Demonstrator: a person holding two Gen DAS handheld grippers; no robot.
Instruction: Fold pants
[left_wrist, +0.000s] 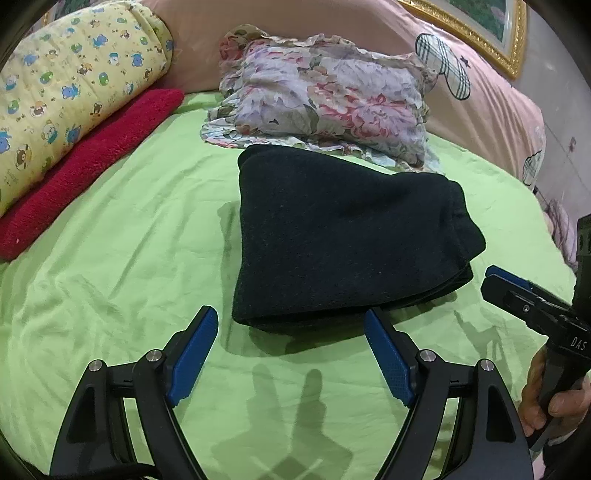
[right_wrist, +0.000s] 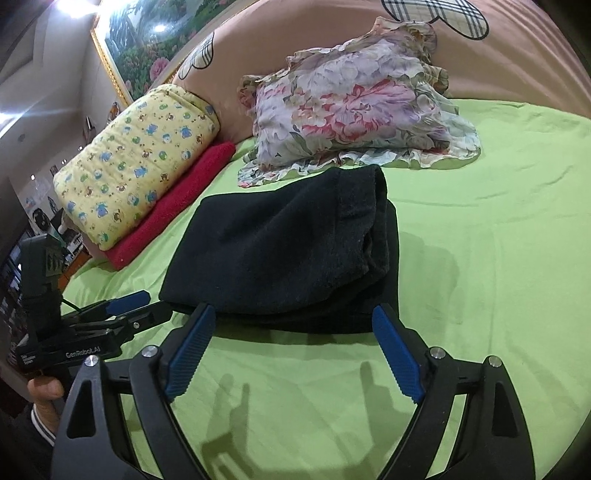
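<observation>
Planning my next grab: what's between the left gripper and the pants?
Only bare green sheet, shown in the left wrist view: the open left gripper sits just short of the folded pants.

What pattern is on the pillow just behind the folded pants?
A floral print in pink, lilac and green on the ruffled pillow; clearest in the right wrist view.

Big bed covered with a wrinkled bright green sheet (left_wrist: 129, 229). At the back, a long soft pink cushion (left_wrist: 199, 44) with checked bear shapes on it. In front of it, a frilly flower-print pillow (right_wrist: 351, 110). Off to one side, a rolled yellow quilt with little bears (right_wrist: 136, 158), resting on a folded fuzzy red blanket (right_wrist: 173, 206). On the wall, a gold-framed garden picture (right_wrist: 147, 48). Bright lamp glare high up (right_wrist: 77, 7).
</observation>
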